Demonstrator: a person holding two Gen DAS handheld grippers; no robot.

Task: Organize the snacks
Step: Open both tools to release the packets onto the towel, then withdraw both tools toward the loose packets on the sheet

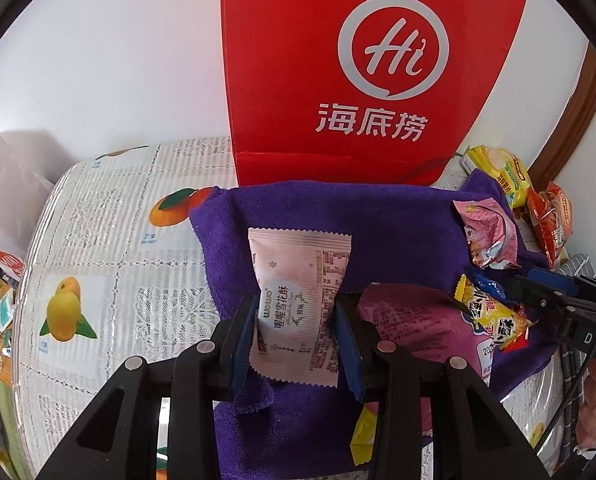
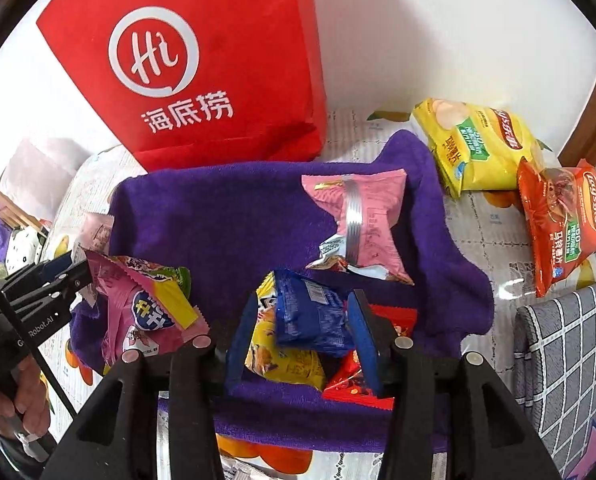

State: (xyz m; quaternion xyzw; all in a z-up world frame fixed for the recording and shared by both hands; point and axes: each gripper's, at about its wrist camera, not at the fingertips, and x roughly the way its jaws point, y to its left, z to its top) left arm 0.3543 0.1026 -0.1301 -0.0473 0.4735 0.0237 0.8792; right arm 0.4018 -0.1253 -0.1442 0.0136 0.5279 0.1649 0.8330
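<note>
My left gripper (image 1: pixel 296 312) is shut on a pale pink snack packet (image 1: pixel 298 304), held above the purple towel (image 1: pixel 377 232). My right gripper (image 2: pixel 303 316) is shut on a blue snack packet (image 2: pixel 311 312), above a yellow packet (image 2: pixel 286 356) and a red packet (image 2: pixel 357 384) on the towel (image 2: pixel 218 220). A pink packet (image 2: pixel 361 216) lies at the towel's back right. A pink-and-yellow packet (image 2: pixel 146 312) lies at its left, next to the left gripper's tip (image 2: pixel 58 280). A red paper bag (image 2: pixel 202 68) stands behind the towel.
A yellow chip bag (image 2: pixel 473 144) and a red chip bag (image 2: pixel 561 224) lie at the back right on the fruit-print tablecloth (image 1: pixel 110 240). A grey checked cushion (image 2: pixel 569 360) is at the right. A white wall is behind.
</note>
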